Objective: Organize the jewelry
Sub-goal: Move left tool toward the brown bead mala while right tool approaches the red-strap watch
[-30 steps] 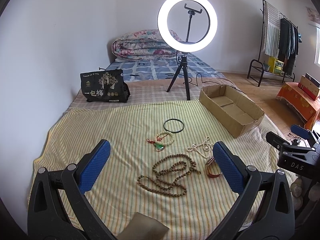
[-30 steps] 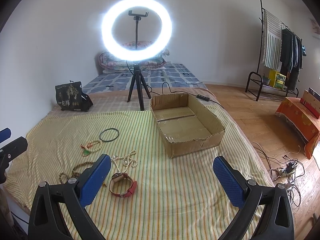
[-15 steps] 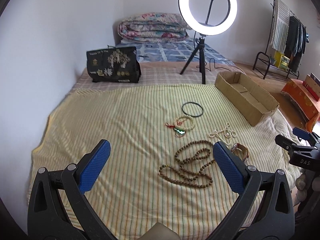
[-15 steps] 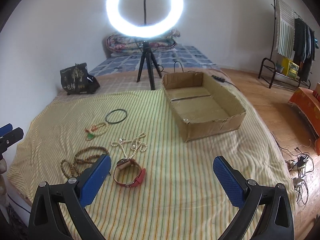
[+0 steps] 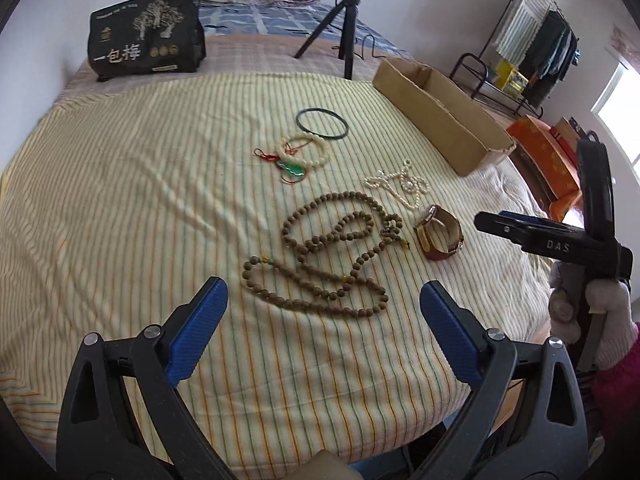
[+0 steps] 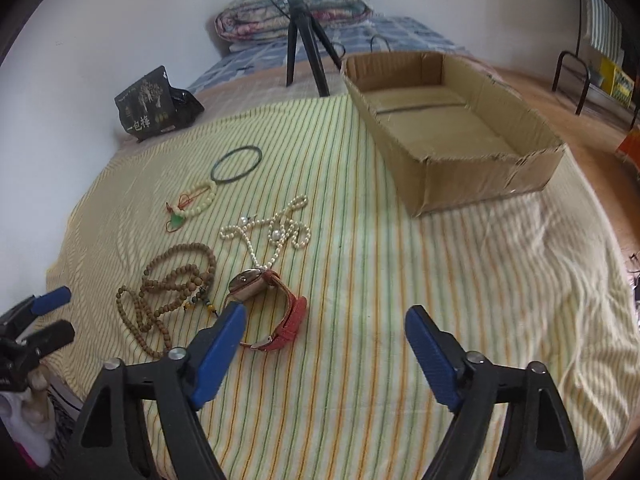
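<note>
Jewelry lies on a striped cloth: a long brown bead necklace (image 5: 328, 256) (image 6: 172, 284), a red-strap watch (image 5: 438, 236) (image 6: 272, 308), a pearl necklace (image 5: 398, 186) (image 6: 272, 228), a pale bead bracelet with a green pendant (image 5: 298, 156) (image 6: 192, 208) and a dark bangle (image 5: 322, 122) (image 6: 237, 163). An empty cardboard box (image 5: 440, 116) (image 6: 452, 128) stands to the right. My left gripper (image 5: 324, 312) is open, just short of the brown beads. My right gripper (image 6: 324, 340) is open, its left finger beside the watch.
A black printed bag (image 5: 146, 36) (image 6: 154, 104) and a ring-light tripod (image 5: 340, 24) (image 6: 304, 36) stand at the back. Folded bedding (image 6: 296, 12) lies behind. A clothes rack (image 5: 532, 48) and an orange box (image 5: 544, 160) are on the right.
Both grippers have moved forward and down toward the cloth. The jewelry now looks much nearer. Both stay open and empty.
</note>
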